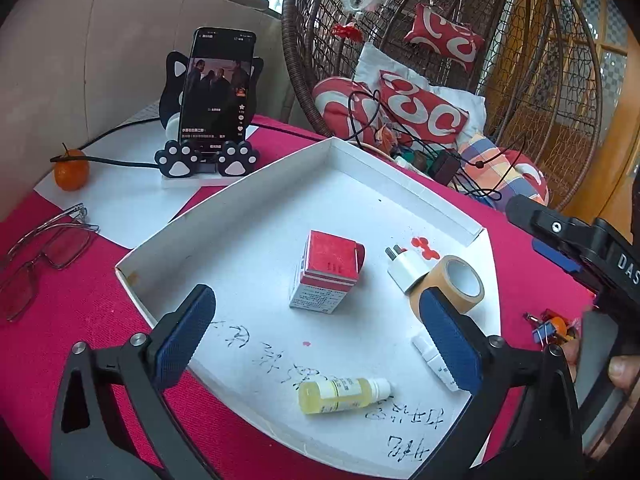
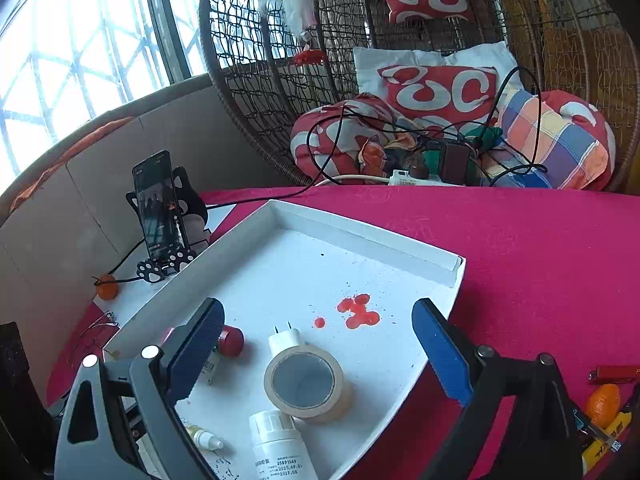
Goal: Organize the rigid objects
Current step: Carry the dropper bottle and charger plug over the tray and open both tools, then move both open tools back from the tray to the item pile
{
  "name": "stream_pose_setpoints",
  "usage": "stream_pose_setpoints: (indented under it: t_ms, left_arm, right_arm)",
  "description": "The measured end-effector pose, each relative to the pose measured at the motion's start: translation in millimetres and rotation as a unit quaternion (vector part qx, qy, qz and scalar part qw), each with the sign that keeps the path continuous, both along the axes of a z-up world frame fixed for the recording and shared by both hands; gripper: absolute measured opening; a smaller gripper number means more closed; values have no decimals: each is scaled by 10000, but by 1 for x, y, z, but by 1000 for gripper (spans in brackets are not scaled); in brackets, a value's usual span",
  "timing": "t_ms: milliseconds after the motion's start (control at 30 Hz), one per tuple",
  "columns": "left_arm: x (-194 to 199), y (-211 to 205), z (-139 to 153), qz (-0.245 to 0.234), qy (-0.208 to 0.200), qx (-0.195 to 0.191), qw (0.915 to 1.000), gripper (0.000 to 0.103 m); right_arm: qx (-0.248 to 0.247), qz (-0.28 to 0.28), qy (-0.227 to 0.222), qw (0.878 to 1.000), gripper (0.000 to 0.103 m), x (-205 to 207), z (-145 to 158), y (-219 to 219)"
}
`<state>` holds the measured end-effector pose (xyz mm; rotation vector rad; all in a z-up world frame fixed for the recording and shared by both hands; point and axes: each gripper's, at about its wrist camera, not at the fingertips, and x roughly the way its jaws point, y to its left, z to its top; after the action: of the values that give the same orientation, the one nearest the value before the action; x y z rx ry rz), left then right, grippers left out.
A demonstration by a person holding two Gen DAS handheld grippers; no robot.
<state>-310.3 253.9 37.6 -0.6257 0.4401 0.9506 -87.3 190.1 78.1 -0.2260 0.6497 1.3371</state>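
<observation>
A white shallow box (image 1: 224,208) (image 2: 360,228) lies on the pink tablecloth. In it are a red-and-white carton (image 1: 326,272), a white plug (image 1: 404,266) (image 2: 283,336), a roll of tan tape (image 1: 450,284) (image 2: 306,384), a small yellow bottle (image 1: 340,394) and a white bottle (image 2: 278,446). My left gripper (image 1: 316,332) is open and empty above the box, over the yellow bottle. My right gripper (image 2: 318,350) is open and empty above the tape roll; it also shows at the right of the left wrist view (image 1: 576,240).
A phone on a cat-paw stand (image 1: 214,120) (image 2: 162,216), a small orange (image 1: 71,170) and glasses (image 1: 40,252) lie left of the box. Small items, a lighter (image 2: 614,374) and an orange (image 2: 602,400) lie at the right. A wicker chair with cushions and cables (image 2: 432,92) stands behind.
</observation>
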Motion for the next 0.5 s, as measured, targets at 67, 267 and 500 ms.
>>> stream_pose_setpoints:
  t_ms: [67,267,500]
  left_arm:
    - [-3,-1,3,47,-62,30,10000,103]
    - [-2,-5,10,127,-104,108,9998,103]
    - [3,-18,23,87,-140,336,9993,103]
  right_arm:
    - [215,-3,-74,9997,103,-3,8,-18]
    - [567,-70,-123,9983,103,0,18,-64]
    - [879,-354,-94,9955,103,17,21,-114]
